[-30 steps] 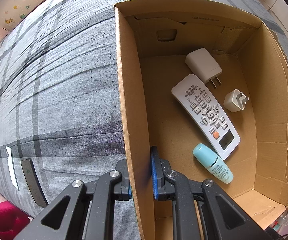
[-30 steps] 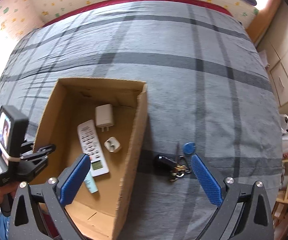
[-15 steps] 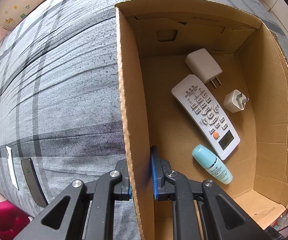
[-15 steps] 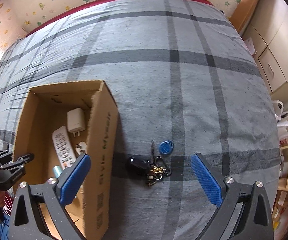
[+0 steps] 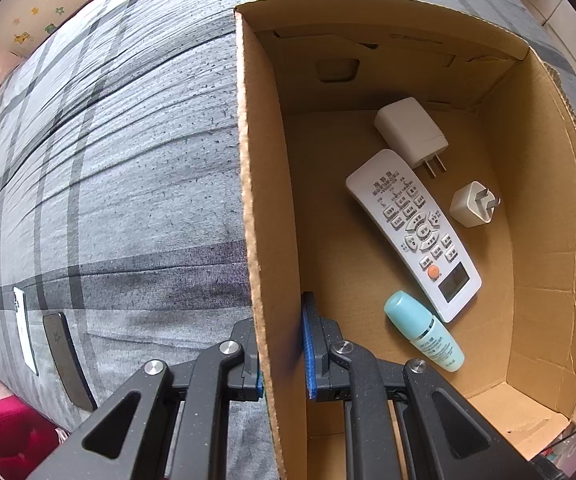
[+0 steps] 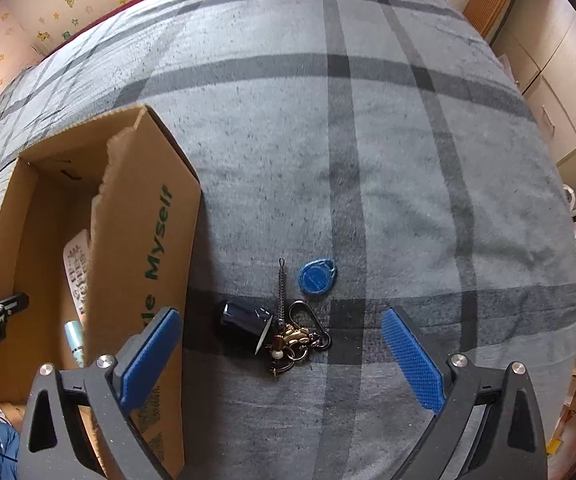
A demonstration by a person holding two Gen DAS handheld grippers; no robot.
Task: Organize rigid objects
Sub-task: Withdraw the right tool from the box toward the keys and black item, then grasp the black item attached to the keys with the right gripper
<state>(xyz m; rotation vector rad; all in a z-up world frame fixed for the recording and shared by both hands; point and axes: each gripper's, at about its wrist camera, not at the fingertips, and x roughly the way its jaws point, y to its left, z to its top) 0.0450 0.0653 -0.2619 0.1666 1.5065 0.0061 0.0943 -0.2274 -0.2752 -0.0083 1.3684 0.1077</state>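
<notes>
My left gripper (image 5: 282,344) is shut on the near left wall of an open cardboard box (image 5: 266,208), one finger outside and one inside. In the box lie a white remote (image 5: 415,232), a large white charger (image 5: 409,132), a small white plug adapter (image 5: 471,204) and a teal bottle (image 5: 423,330). My right gripper (image 6: 282,354) is open, low over the grey plaid bed cover, with a bunch of keys (image 6: 276,326) and its blue tag (image 6: 316,277) between the fingers. The box (image 6: 144,240) stands just left of the keys.
Two phones, one white (image 5: 22,328) and one dark (image 5: 68,360), lie near the bed's edge left of the box. Wooden cupboards (image 6: 547,92) stand to the right of the bed. The bed cover (image 6: 327,120) stretches beyond the keys.
My right gripper has moved right and down toward the keys, which now sit between its open fingers. The box has slid to the left of its view. My left gripper holds the wall unchanged.
</notes>
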